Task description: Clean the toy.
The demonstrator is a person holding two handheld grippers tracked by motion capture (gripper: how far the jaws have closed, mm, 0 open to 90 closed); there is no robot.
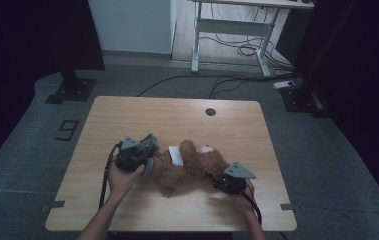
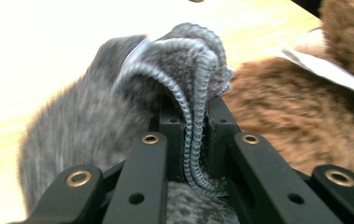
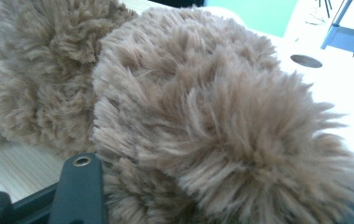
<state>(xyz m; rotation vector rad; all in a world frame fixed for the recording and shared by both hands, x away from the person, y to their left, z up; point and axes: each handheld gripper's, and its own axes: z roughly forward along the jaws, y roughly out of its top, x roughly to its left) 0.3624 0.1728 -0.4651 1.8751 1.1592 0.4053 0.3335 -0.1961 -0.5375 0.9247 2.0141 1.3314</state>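
Note:
A brown teddy bear [image 1: 189, 167] lies on its side in the middle of the wooden table [image 1: 177, 112], a white label [image 1: 176, 154] on its body. My left gripper [image 1: 144, 155] sits at the bear's left end, shut on a grey knitted garment [image 1: 149, 143]. In the left gripper view the jaws pinch the ribbed hem of the garment [image 2: 195, 140], with the bear's fur [image 2: 282, 121] and the white label [image 2: 333, 74] just to the right. My right gripper [image 1: 218, 176] is at the bear's head end, and a fluffy part of the bear [image 3: 212, 121] is clamped between its fingers [image 3: 79, 186].
A round cable hole [image 1: 210, 111] sits near the table's far edge, also showing in the right gripper view as the hole [image 3: 305, 60]. Behind the table stand a white desk frame [image 1: 232, 30] with floor cables [image 1: 237, 80] and black stand bases [image 1: 72, 90].

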